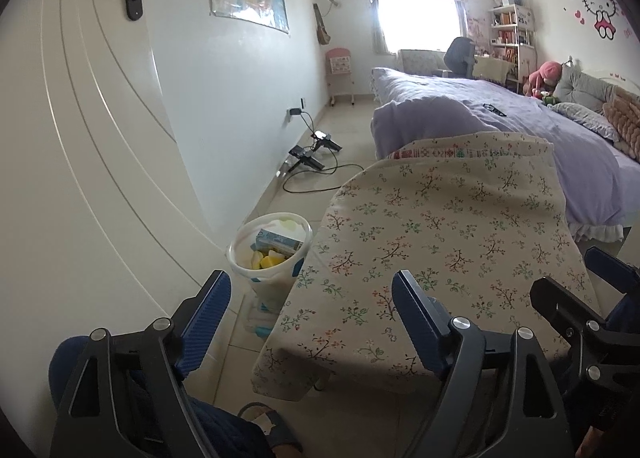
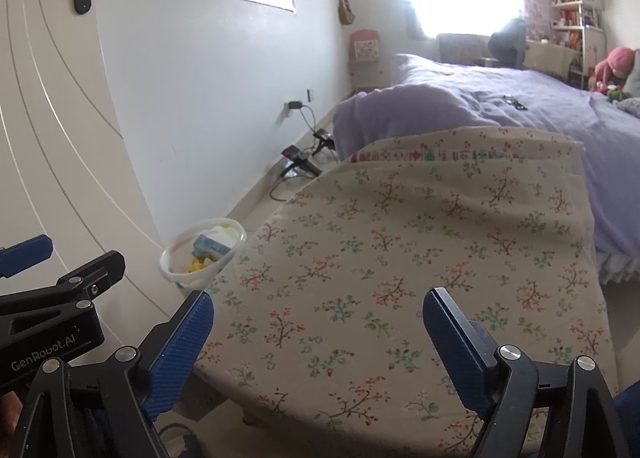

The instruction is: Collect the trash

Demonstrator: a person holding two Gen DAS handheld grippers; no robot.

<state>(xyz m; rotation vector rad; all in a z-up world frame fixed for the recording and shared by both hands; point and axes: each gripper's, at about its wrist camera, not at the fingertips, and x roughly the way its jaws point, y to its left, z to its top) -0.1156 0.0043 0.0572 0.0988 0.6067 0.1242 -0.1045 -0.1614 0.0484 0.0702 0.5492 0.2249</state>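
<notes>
A small white trash bin (image 1: 276, 278) stands on the floor between the white door and a low table draped in floral cloth (image 1: 440, 238). Inside lie a blue-and-white carton (image 1: 278, 240) and yellow scraps (image 1: 268, 260). My left gripper (image 1: 316, 294) hangs open over the table's near left corner, nothing between its blue pads; the bin is just beyond its left finger. In the right wrist view my right gripper (image 2: 320, 318) is open too, above the bare floral cloth (image 2: 400, 238), with the bin (image 2: 170, 262) and its carton (image 2: 210, 244) to the upper left.
A bed with a purple cover (image 1: 520, 118) lies behind the table. Cables and black devices (image 1: 312, 158) lie on the tiled floor along the wall. The white door (image 1: 80, 178) is close on the left. A person's sandalled foot (image 1: 272, 426) is beneath the left gripper.
</notes>
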